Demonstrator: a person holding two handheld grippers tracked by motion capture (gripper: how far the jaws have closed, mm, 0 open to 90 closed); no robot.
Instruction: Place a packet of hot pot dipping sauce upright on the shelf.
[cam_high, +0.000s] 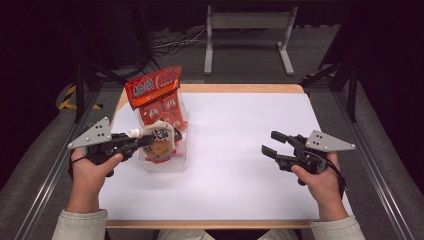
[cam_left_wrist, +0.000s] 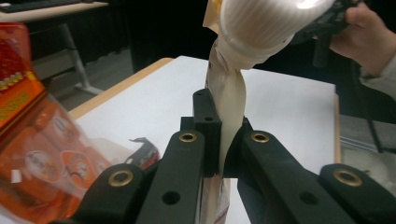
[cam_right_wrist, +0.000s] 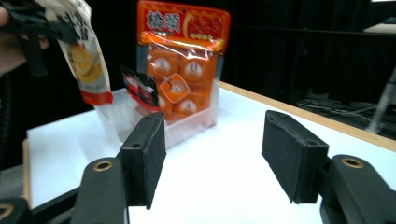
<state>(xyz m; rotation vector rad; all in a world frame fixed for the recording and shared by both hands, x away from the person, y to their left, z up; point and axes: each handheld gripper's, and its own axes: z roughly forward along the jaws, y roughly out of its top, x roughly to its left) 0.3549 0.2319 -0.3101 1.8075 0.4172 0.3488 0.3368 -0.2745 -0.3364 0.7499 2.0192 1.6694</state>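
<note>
We've got the left gripper (cam_high: 148, 140) with its fingers (cam_left_wrist: 205, 135) clamped tight on the neck of the spouted pouch (cam_high: 160, 141), holding it over the clear bin (cam_high: 172, 162) near the counter's (cam_high: 240, 130) left edge; the orange snack bag (cam_high: 159, 97) stands in that bin too. Our right gripper (cam_high: 272, 142) sits near the right edge, fingers (cam_right_wrist: 145, 156) spread wide with nothing between them
</note>
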